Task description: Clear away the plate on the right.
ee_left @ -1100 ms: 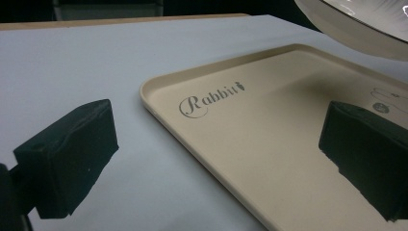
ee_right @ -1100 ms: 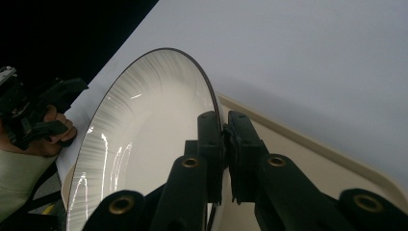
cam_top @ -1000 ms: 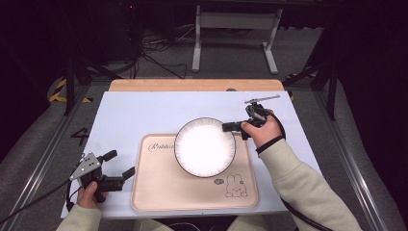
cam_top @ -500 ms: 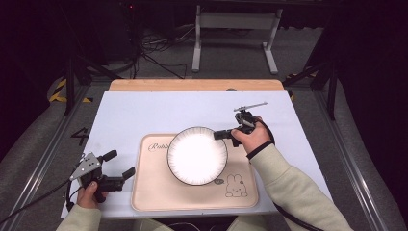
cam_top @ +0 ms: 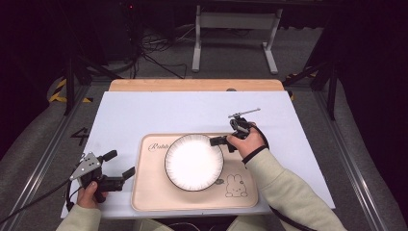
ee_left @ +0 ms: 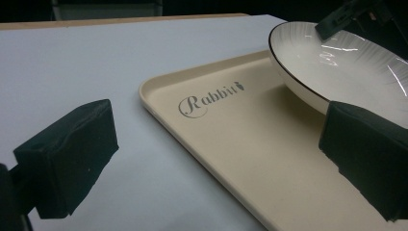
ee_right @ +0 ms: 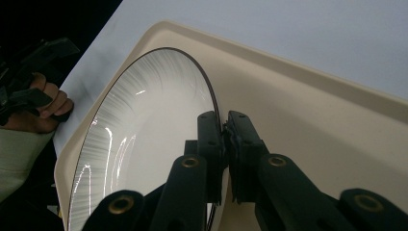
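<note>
Two grippers, one plate, one tray, one white mat on one table.

Far left, near the mat's front corner: left gripper (cam_top: 118, 165), held in a hand, jaws spread wide with nothing between them, resting beside the tray's left edge; pads (ee_left: 67, 156) seen wide apart in the left gripper view.

Centre: beige tray (cam_top: 154, 192) with rounded corners, printed with a script word at upper left and a rabbit drawing at lower right.

On the tray, toward its upper middle: round white plate (cam_top: 194, 162), thin dark rim, fine radial streaks around a glossy shallow well.

Right: right gripper (cam_top: 219, 140), jaws pinched tight on the plate's right rim (ee_right: 219, 126), one pad either side.
</note>
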Motion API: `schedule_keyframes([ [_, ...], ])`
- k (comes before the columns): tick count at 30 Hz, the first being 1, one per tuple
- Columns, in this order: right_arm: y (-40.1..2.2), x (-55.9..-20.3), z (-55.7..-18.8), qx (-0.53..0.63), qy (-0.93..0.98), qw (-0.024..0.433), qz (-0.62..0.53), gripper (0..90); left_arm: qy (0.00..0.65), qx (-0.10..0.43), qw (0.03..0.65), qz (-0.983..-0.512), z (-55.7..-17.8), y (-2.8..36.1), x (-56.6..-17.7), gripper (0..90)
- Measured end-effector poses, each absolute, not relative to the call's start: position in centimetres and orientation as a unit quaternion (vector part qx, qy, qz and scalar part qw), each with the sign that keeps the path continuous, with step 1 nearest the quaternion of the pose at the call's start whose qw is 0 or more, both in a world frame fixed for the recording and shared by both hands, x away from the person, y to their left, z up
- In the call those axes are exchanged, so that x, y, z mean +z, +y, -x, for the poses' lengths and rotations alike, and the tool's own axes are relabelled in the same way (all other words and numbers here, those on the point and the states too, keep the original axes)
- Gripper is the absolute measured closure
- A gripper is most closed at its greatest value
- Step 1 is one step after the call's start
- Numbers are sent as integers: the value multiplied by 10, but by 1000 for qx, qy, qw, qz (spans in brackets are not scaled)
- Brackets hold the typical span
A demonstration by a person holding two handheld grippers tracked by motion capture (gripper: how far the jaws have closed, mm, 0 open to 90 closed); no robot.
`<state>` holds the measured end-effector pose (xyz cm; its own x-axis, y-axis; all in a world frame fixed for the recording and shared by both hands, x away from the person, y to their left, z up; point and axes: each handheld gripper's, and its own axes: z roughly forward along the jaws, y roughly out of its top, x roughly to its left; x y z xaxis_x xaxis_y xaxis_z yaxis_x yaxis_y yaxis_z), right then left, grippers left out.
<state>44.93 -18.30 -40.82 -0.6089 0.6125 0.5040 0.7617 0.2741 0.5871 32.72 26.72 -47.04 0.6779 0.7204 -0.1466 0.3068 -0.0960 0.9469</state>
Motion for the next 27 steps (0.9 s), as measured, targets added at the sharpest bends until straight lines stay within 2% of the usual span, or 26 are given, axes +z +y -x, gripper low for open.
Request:
schedule_keyframes([
  [27, -183, -428, -450, -408, -790, 108, 445, 857, 357, 181, 568, -719, -327, 267, -470, 4],
])
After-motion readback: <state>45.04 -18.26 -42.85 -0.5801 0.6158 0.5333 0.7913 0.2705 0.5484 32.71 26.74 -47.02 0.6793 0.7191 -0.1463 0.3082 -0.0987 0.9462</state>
